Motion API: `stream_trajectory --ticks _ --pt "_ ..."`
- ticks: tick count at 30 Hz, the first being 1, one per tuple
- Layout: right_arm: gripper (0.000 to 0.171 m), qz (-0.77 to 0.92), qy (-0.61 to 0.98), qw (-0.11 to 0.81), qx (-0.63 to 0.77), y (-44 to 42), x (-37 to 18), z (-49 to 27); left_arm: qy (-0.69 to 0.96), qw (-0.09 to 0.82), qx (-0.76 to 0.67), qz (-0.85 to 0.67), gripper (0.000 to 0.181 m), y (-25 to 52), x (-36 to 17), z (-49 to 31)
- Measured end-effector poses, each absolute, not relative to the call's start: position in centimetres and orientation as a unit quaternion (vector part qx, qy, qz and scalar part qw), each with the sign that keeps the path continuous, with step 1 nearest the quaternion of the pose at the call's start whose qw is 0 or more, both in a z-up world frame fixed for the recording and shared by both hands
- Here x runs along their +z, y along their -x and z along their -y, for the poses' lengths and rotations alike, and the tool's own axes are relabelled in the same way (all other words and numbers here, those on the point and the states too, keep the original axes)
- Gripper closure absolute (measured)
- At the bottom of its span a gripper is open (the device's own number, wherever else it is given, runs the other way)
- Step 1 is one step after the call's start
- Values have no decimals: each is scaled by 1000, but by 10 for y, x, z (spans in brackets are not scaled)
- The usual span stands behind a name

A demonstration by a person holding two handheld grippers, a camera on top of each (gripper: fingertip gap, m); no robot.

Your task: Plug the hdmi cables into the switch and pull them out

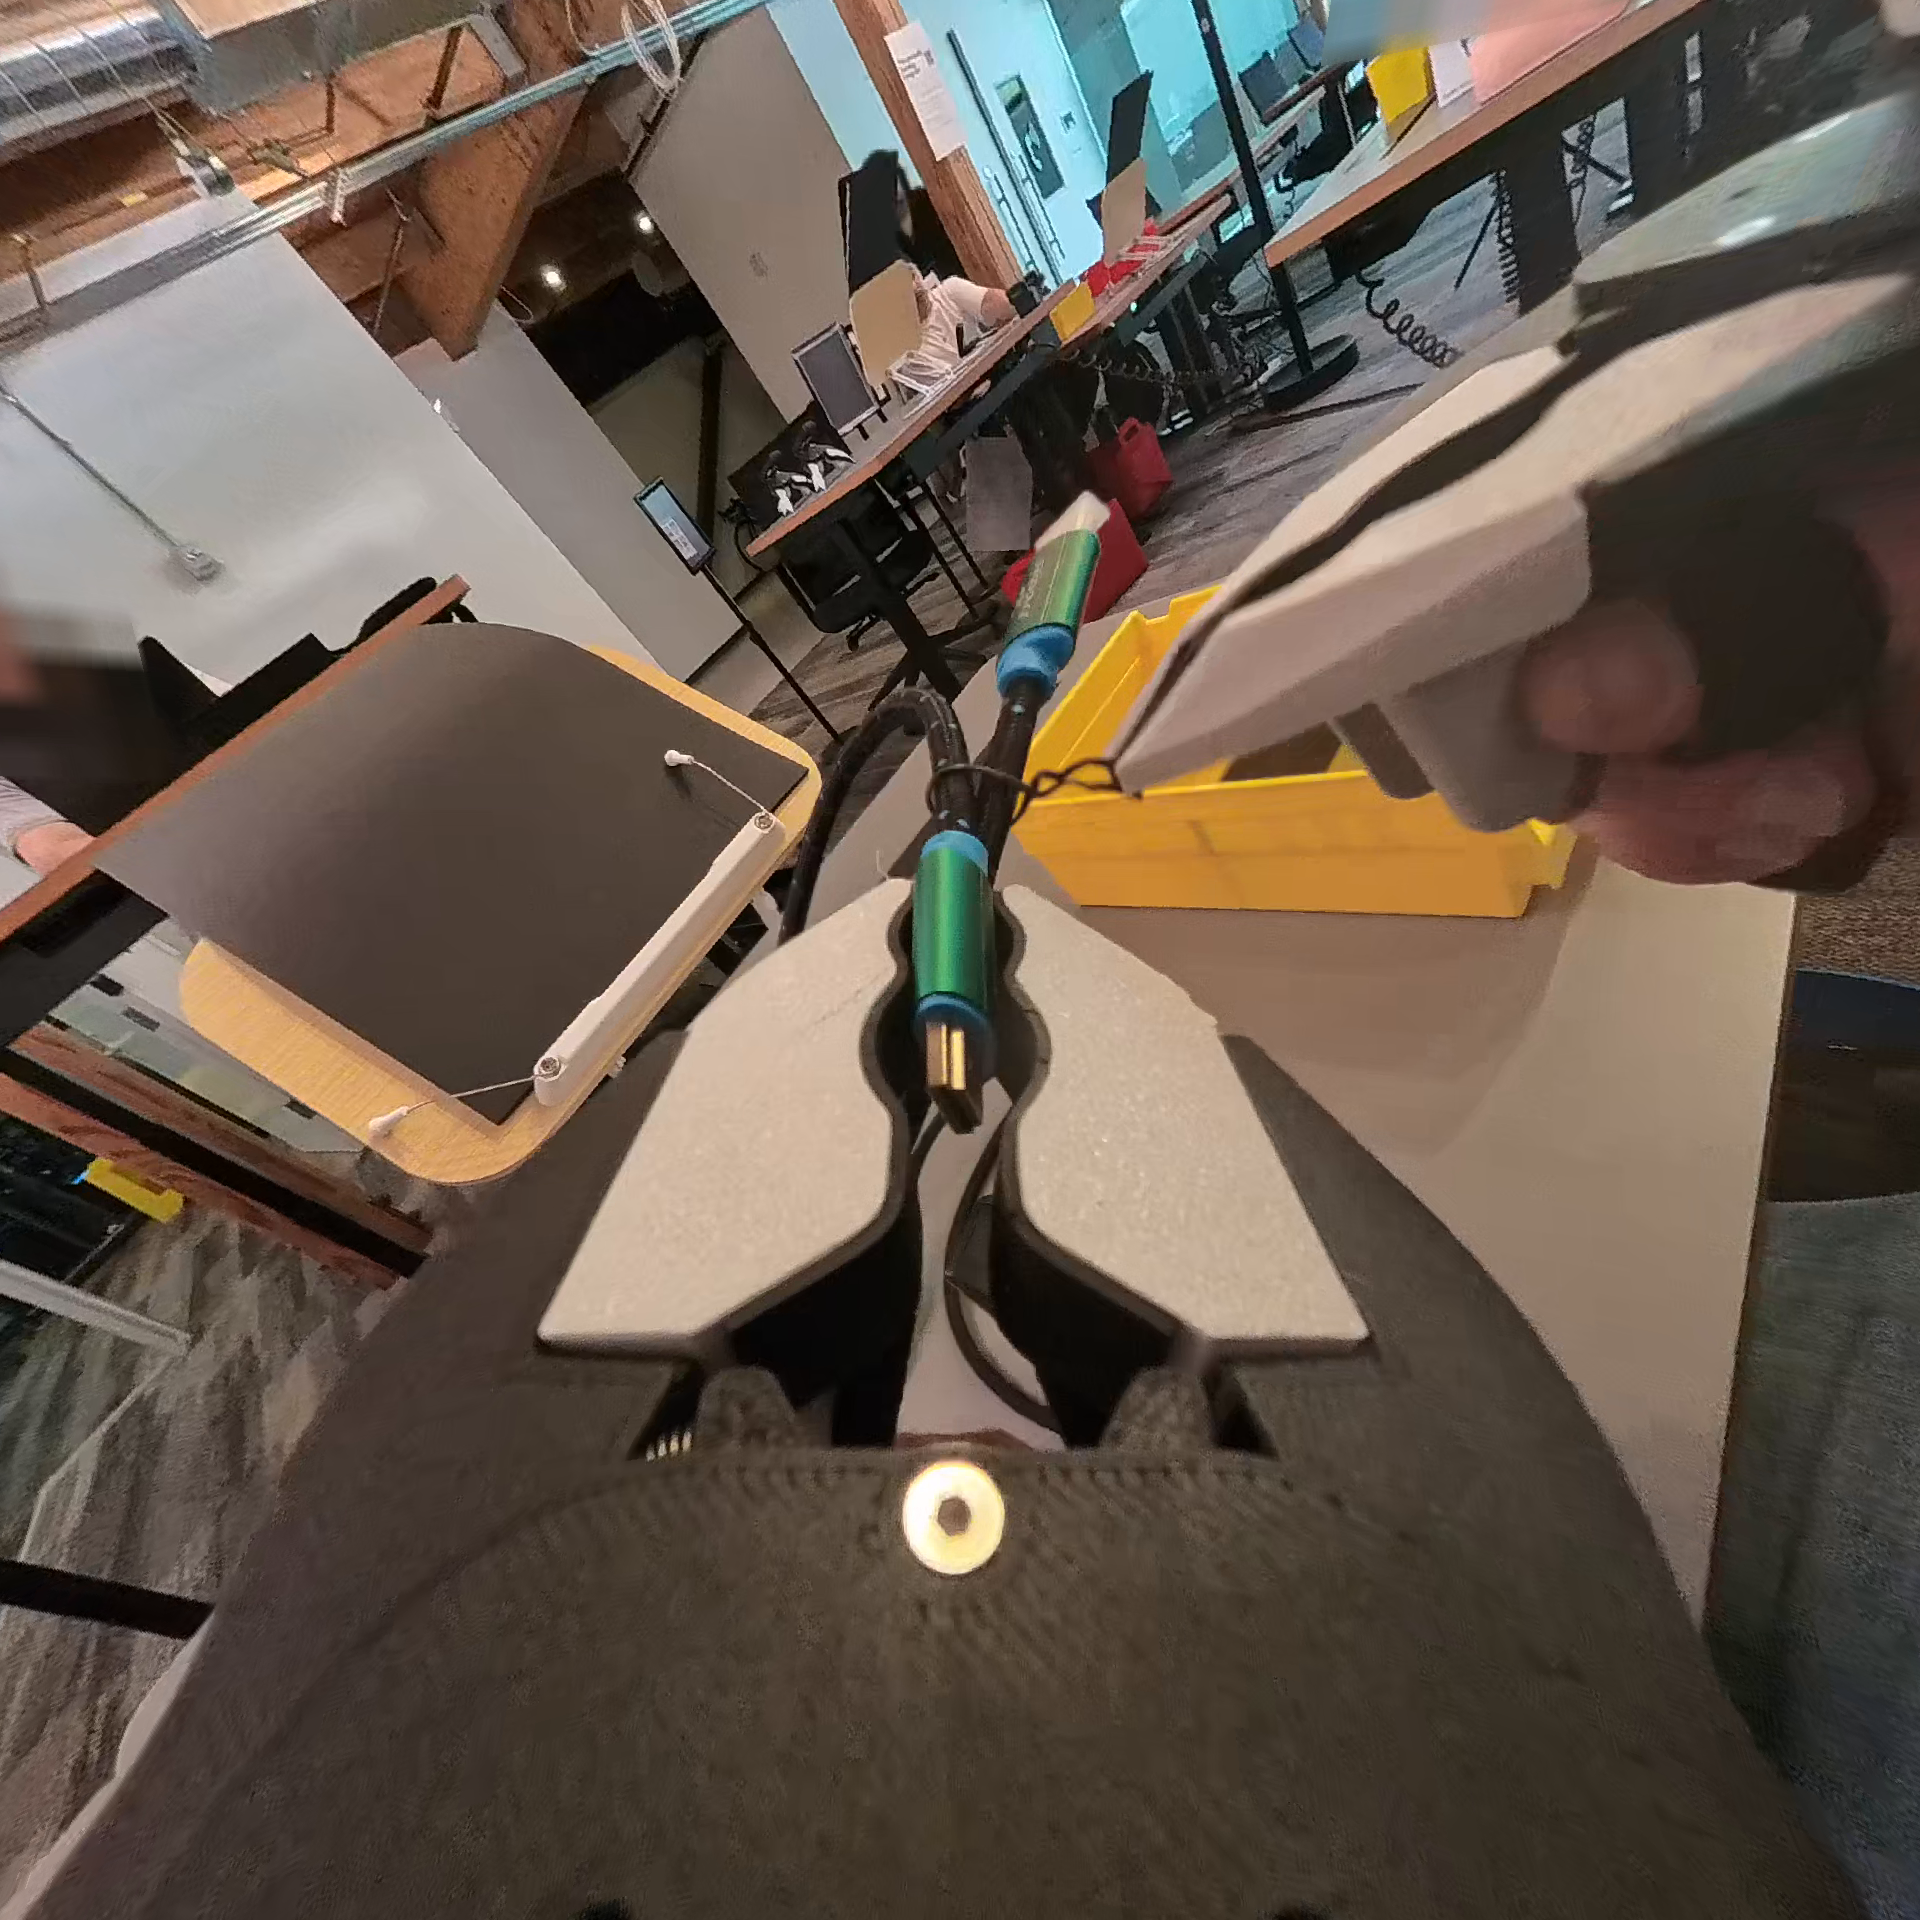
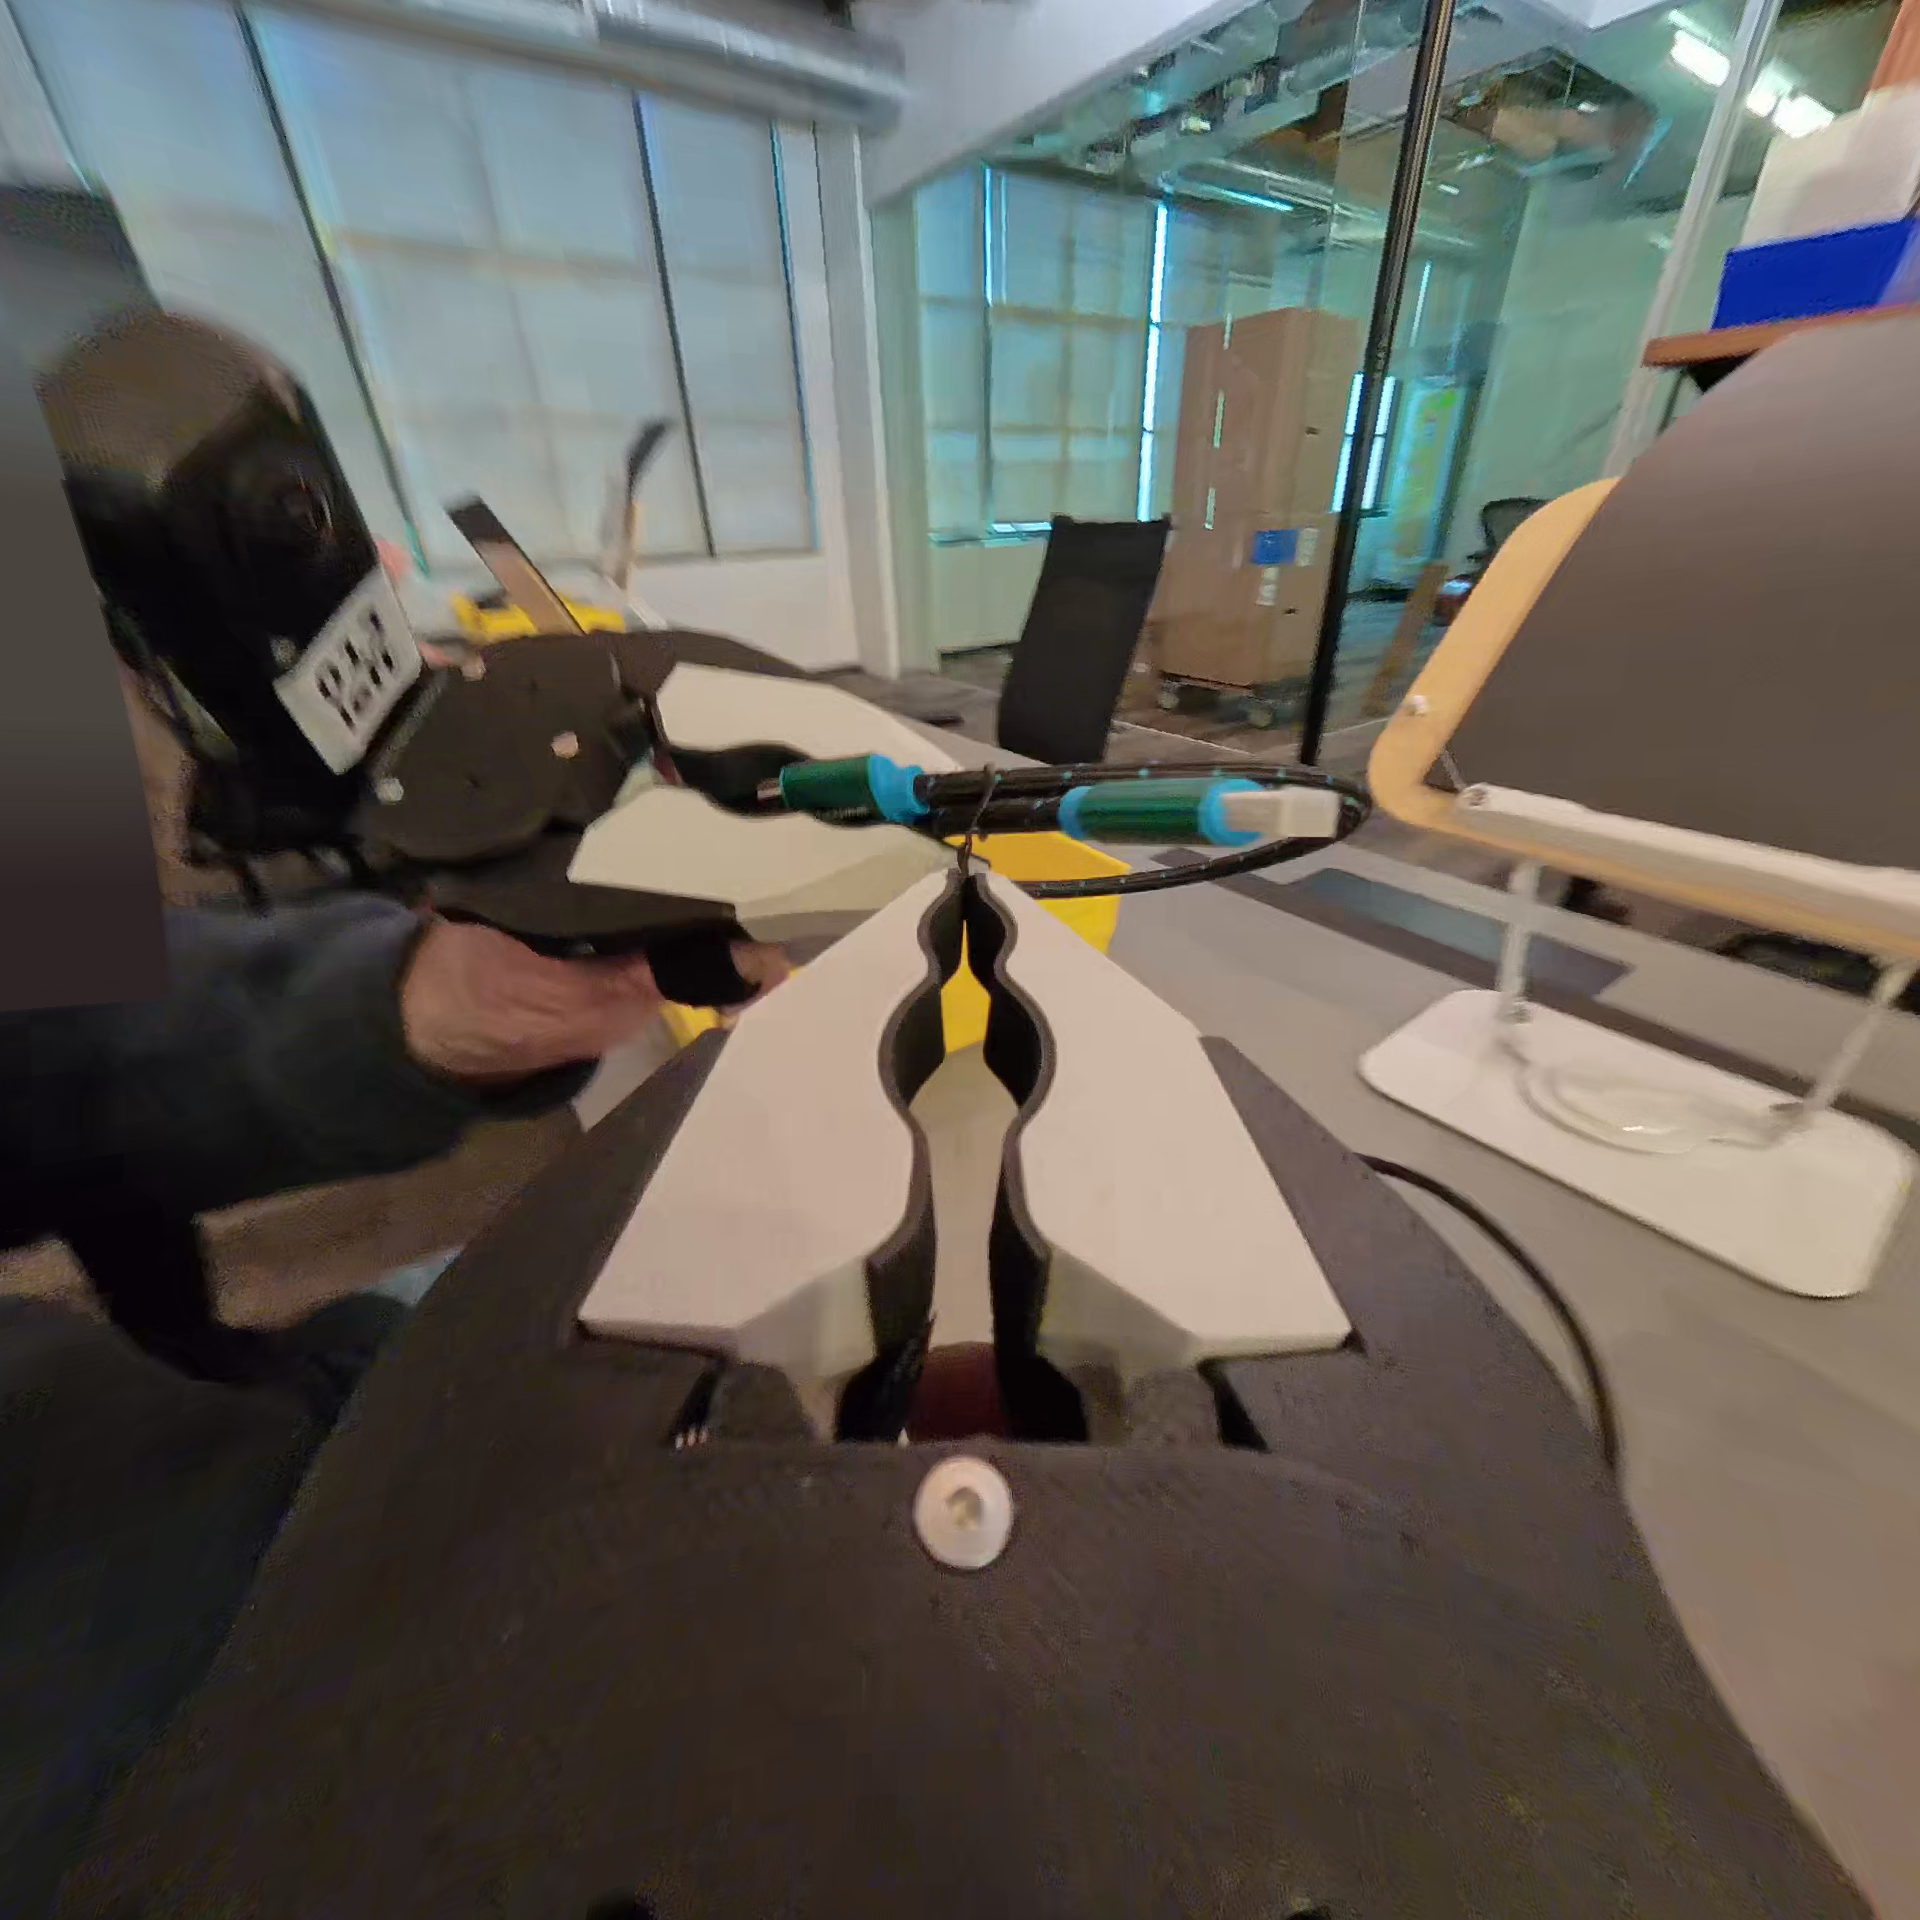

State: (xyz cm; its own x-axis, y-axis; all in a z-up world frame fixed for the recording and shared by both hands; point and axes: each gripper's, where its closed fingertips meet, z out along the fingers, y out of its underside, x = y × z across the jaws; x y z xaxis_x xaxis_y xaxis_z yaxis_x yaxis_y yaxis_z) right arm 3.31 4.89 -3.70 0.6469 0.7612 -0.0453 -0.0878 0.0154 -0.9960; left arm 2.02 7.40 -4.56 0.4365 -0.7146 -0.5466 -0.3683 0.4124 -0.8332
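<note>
My HDMI cable (image 1: 951,961) is a coiled black braid with green, blue-collared plugs. My left gripper (image 1: 954,914) is clamped on one plug, lifting it over the grey table (image 1: 1351,997) so my right gripper (image 2: 964,883), pinched on the twist tie (image 1: 1075,777), can loosen the bundle. The yellow bin (image 1: 1278,842) sits just beyond.

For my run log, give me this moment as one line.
left gripper: shut on green HDMI plug | right gripper: shut on black twist tie | cable: coiled, lifted | switch: unseen
</note>
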Motion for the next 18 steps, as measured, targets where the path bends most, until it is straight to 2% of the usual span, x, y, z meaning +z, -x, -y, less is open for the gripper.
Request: stream_trajectory --ticks 8,18 --pt "171 170 608 609 480 -48 -42 -59 500 671 -150 -526 172 -22 -40 -65" --pt "171 211 664 582 420 -34 -73 -59 529 666 -210 -481 172 -11 -27 -76"
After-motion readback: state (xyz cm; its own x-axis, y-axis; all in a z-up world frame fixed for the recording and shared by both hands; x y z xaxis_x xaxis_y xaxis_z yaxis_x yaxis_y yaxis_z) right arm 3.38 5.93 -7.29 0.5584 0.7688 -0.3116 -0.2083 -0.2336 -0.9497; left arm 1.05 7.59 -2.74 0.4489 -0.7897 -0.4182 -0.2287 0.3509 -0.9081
